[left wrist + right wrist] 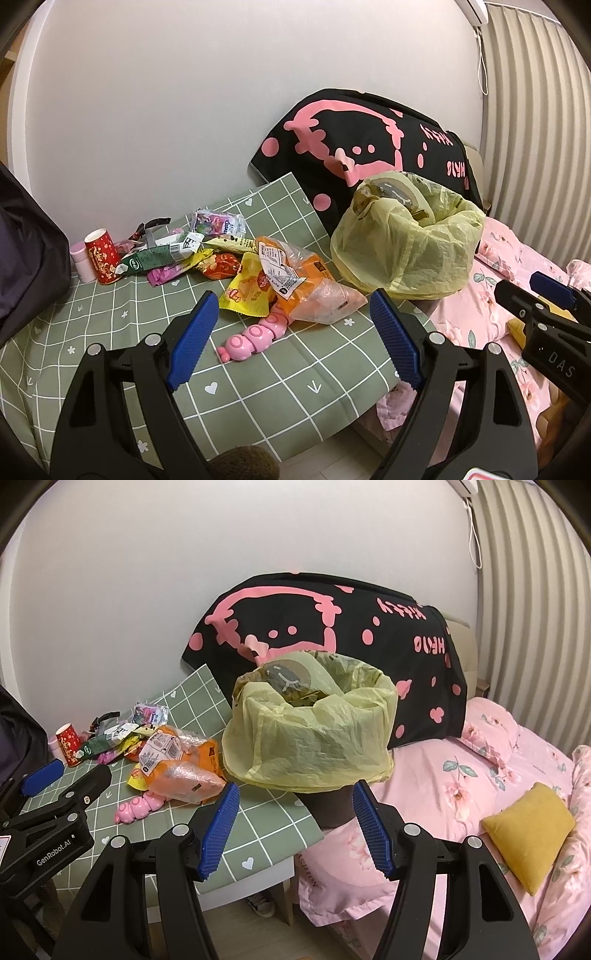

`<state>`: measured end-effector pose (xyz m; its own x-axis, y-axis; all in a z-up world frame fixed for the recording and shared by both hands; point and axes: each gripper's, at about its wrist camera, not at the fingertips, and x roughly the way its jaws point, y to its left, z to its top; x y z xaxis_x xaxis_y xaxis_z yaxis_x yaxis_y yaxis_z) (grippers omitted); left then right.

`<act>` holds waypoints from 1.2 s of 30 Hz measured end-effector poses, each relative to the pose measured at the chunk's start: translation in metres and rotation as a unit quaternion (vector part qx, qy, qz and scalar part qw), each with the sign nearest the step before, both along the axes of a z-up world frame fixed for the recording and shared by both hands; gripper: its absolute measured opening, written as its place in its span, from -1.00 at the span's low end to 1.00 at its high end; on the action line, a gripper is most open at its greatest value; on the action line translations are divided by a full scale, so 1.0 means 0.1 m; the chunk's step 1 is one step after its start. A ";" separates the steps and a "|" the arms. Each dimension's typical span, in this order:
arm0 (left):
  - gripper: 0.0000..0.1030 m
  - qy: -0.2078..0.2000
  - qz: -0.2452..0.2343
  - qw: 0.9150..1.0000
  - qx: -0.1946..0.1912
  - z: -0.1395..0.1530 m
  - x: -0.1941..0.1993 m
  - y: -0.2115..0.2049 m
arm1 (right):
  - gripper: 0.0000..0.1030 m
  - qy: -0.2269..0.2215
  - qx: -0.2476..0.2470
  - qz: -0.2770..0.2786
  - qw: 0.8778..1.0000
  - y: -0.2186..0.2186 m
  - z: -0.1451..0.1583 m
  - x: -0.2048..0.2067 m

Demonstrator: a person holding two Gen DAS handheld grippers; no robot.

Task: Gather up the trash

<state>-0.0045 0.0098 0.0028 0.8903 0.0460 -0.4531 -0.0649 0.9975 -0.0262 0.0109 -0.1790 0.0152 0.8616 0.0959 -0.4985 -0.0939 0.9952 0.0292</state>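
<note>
Trash: a loose heap of wrappers (207, 254) on the green checked cloth (258, 387), running from the red paper cup (101, 254) by the wall to the clear-and-orange plastic bag (306, 291) at the near end. The yellow snack packet (245, 291) is tucked partly under that bag. Destination, by my reading: the bin lined with a yellow bag (310, 734), just right of the heap at the cloth's edge, mouth open, something already inside.

Your left gripper (291, 339) hangs above the near end of the heap, jaws wide apart, holding nothing. Your right gripper (291, 830) faces the bin's base, jaws also spread and empty.

Risks from here:
- The pink toy caterpillar (255, 338) touches the orange bag; a low, wide pinch could take it too. It looks like a toy, not trash
- Film bag is slack, so a grip on one corner may slip or drag neighbours off the cloth
- Liner rim droops inward; a drop short of centre could land outside
</note>
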 end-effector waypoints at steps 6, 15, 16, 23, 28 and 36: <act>0.55 -0.001 0.000 1.000 0.001 0.01 0.01 0.02 | 0.17 -0.001 0.002 0.001 1.000 0.00 -0.01 -0.01; 0.55 0.001 0.001 1.000 0.000 0.00 0.01 0.02 | 0.17 -0.001 0.002 0.001 1.000 0.00 -0.02 -0.01; 0.55 0.001 0.001 1.000 0.000 -0.01 0.00 0.02 | 0.17 -0.001 0.002 0.000 1.000 0.00 -0.02 -0.01; 0.55 0.008 0.000 1.000 -0.001 -0.05 0.01 0.01 | 0.17 0.002 0.004 -0.001 1.000 0.00 -0.04 -0.02; 0.55 0.013 0.001 1.000 -0.004 -0.07 0.02 0.02 | 0.17 0.005 0.006 -0.002 1.000 -0.03 -0.08 -0.02; 0.55 0.013 0.001 1.000 -0.004 -0.07 0.02 0.02 | 0.17 0.005 0.007 -0.002 1.000 -0.03 -0.08 -0.02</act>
<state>-0.0023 0.0118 -0.0041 0.8782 0.0441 -0.4763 -0.0675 0.9972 -0.0322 0.0089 -0.1818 0.0071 0.8569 0.0994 -0.5058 -0.0899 0.9950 0.0432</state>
